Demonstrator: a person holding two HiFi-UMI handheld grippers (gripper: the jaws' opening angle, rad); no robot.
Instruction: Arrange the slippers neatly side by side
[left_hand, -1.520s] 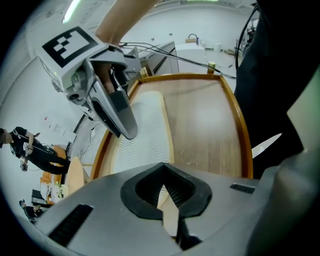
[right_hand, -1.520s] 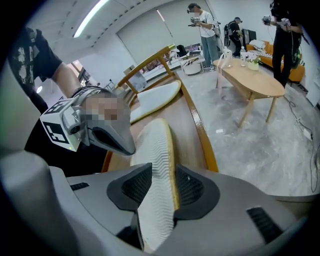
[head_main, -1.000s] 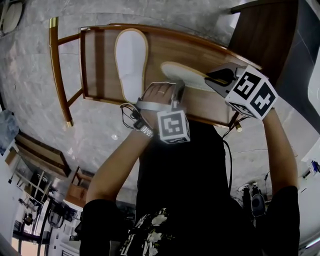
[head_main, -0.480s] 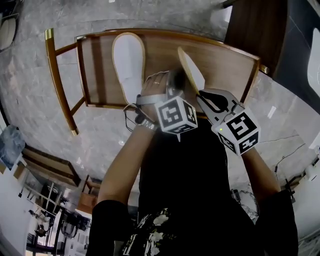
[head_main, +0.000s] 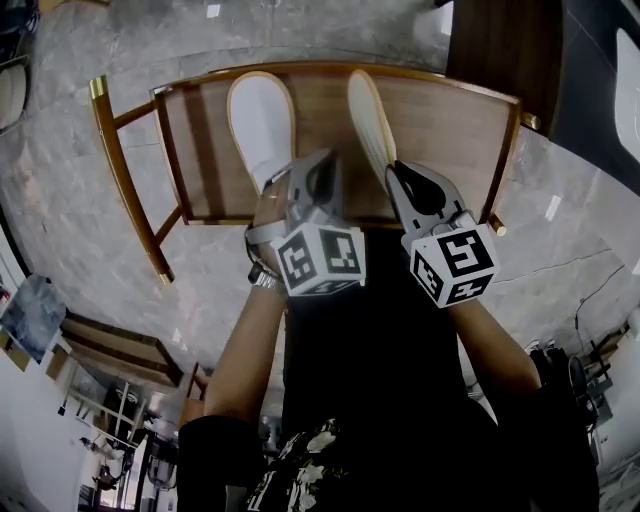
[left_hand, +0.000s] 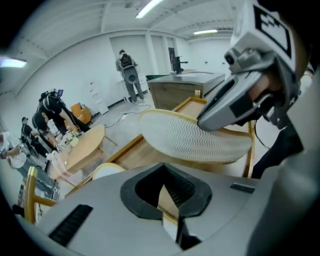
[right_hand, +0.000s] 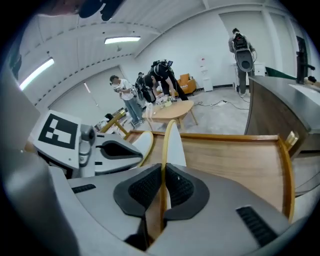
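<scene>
The tilted slipper (head_main: 372, 122) stands on edge to the right of the flat slipper (head_main: 262, 118), with a strip of bare wooden surface (head_main: 445, 130) between them. Its ribbed sole faces the flat slipper, as the left gripper view shows (left_hand: 195, 140).

The right gripper (head_main: 398, 172) pinches the tilted slipper at the end nearest the person. In the right gripper view the thin yellow-edged sole (right_hand: 169, 142) runs straight up between the two dark fingers (right_hand: 144, 191), which press on it from both sides. The rest of it reaches away beyond the fingertips, unsupported.

The left gripper (head_main: 322, 165) sits just right of the flat slipper's near end, between the two slippers. Its fingers are pressed together with nothing in them (left_hand: 169, 200), and it touches neither slipper that I can see.

Risks, as I judge them:
- The grip is on a narrow edge, so the long free end could swing or droop and the tilted slipper could twist out of the pinch.
- If let go while on edge, it may fall sole-up, or topple toward the flat slipper and land across it rather than alongside.
- It looks to angle slightly off the flat slipper's line, so laying it down without first squaring it would leave the pair crooked.
- The left gripper sits in the very gap where the tilted slipper should come down, so the two could knock together, or it could nudge the flat slipper askew.
</scene>
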